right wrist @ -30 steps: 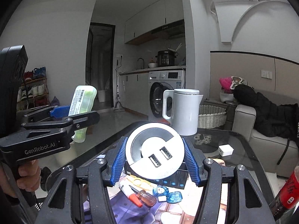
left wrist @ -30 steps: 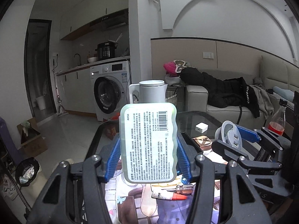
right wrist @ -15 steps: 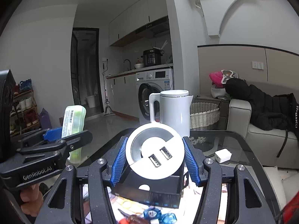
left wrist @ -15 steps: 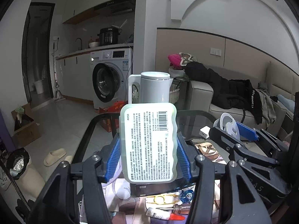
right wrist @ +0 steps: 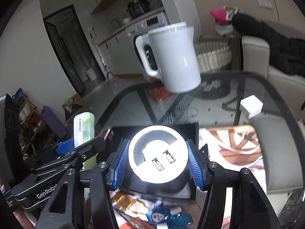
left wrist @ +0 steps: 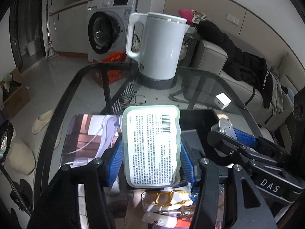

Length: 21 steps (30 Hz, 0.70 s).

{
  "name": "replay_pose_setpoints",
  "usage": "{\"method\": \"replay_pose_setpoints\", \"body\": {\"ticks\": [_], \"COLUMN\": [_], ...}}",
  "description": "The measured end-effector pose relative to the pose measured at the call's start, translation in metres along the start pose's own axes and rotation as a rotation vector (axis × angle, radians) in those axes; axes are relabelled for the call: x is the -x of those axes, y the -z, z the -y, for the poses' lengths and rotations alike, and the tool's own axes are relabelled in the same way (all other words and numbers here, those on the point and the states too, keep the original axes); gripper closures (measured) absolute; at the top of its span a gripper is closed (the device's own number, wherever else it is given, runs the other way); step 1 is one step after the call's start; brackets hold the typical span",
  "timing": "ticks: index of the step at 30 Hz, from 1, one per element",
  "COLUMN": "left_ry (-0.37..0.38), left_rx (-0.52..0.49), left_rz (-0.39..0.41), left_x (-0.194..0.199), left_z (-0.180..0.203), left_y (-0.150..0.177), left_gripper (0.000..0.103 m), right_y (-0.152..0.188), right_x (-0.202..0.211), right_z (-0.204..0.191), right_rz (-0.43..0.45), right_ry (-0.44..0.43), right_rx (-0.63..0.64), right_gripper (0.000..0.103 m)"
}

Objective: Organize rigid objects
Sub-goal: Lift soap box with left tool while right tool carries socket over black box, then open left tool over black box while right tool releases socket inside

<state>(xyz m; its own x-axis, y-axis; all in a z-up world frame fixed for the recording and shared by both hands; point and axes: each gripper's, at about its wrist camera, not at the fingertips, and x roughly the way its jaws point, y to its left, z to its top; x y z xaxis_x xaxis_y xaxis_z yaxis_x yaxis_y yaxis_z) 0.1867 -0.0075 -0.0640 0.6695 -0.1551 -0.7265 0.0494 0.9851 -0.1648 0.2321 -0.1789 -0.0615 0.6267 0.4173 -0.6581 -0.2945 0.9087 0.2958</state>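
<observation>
My left gripper (left wrist: 151, 158) is shut on a pale green flat case with a white printed label (left wrist: 151, 145), held upright over the near edge of a black open box (left wrist: 196, 118). My right gripper (right wrist: 158, 162) is shut on a round white USB hub (right wrist: 158, 156), held over the same black box (right wrist: 118, 133). The green case also shows in the right wrist view (right wrist: 83, 127), to the left of the hub. The hub shows edge-on in the left wrist view (left wrist: 225, 127).
A white electric kettle (left wrist: 158, 45) stands at the far side of the glass table (left wrist: 200, 87). A small white charger cube (left wrist: 222, 101) lies to its right. Small items, a gold-coloured tool (left wrist: 165, 198) and blue pieces (right wrist: 167, 215), lie near the front on a printed mat (left wrist: 91, 133).
Both grippers have tilted down and moved forward over the black box, each keeping its object. The kettle and table now fill more of both views.
</observation>
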Motion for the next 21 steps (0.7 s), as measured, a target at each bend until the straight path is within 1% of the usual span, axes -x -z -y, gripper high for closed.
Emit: {"method": "replay_pose_setpoints", "body": {"ticks": [2, 5, 7, 9, 18, 21], "left_ry": [0.000, -0.008, -0.010, -0.019, -0.014, -0.013], "left_rx": [-0.009, -0.028, -0.030, -0.038, -0.024, -0.023], "left_rz": [-0.019, -0.030, -0.033, -0.036, -0.025, -0.021], "left_x": [-0.004, -0.005, -0.006, -0.006, 0.000, 0.004], "left_z": [0.002, 0.006, 0.007, 0.007, 0.002, 0.001], "left_y": [0.003, 0.004, 0.004, 0.004, 0.006, 0.005], "left_gripper": [0.049, 0.049, 0.048, 0.048, 0.047, 0.044], "right_y": [0.004, 0.012, 0.013, 0.013, 0.017, 0.016], "right_x": [-0.007, -0.014, -0.014, -0.015, -0.008, -0.006], "right_z": [0.000, 0.004, 0.003, 0.003, 0.001, 0.001], "right_rz": [-0.041, -0.094, -0.100, -0.105, -0.118, -0.116], "right_ry": [0.006, -0.004, 0.009, 0.007, 0.002, 0.000], "right_rx": [0.013, -0.009, 0.003, 0.005, -0.001, -0.005], "right_gripper": [0.045, 0.045, 0.045, 0.045, 0.043, 0.042]}}
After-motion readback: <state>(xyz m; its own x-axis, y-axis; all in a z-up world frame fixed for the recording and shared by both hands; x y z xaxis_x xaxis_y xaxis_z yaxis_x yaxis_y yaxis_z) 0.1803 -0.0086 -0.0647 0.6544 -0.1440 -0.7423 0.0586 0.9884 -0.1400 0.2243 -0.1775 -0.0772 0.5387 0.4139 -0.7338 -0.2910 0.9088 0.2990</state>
